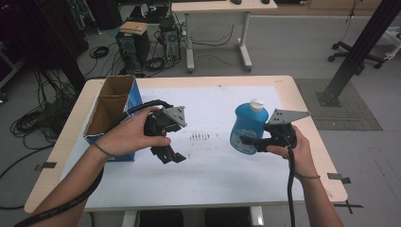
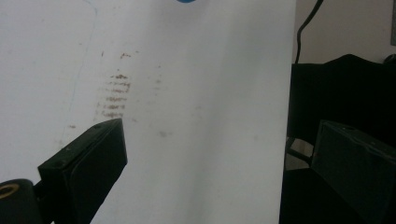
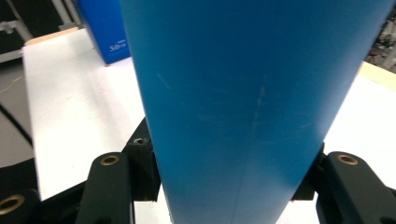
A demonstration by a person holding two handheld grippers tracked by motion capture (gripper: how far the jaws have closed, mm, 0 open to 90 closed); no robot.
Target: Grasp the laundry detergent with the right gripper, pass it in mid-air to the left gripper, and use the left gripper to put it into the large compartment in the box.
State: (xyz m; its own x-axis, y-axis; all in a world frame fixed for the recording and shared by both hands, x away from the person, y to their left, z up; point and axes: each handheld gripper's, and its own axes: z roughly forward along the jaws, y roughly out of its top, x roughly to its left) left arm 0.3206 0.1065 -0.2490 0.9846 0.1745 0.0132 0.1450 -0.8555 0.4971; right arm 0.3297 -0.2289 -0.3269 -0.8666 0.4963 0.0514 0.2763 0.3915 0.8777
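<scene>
A blue bottle (image 1: 247, 127) with a white cap stands upright at the right of the white sheet (image 1: 208, 165), and my right gripper (image 1: 249, 143) is shut on its lower body. In the right gripper view the blue bottle (image 3: 243, 102) sits pinched between both jaws. My left gripper (image 1: 171, 153) hovers over the sheet left of centre, held by a hand, its jaws wide apart and empty. In the left gripper view that gripper (image 2: 219, 163) points at the sheet's near edge, with a bit of the blue bottle (image 2: 184, 1) at the top.
An open cardboard box (image 1: 111, 111) with blue sides stands at the table's left, and its blue side (image 3: 105, 28) shows in the right gripper view. Brown smudges (image 1: 201, 137) mark the sheet's middle. Behind the table are cables, computer towers (image 1: 135, 45) and another desk (image 1: 217, 23).
</scene>
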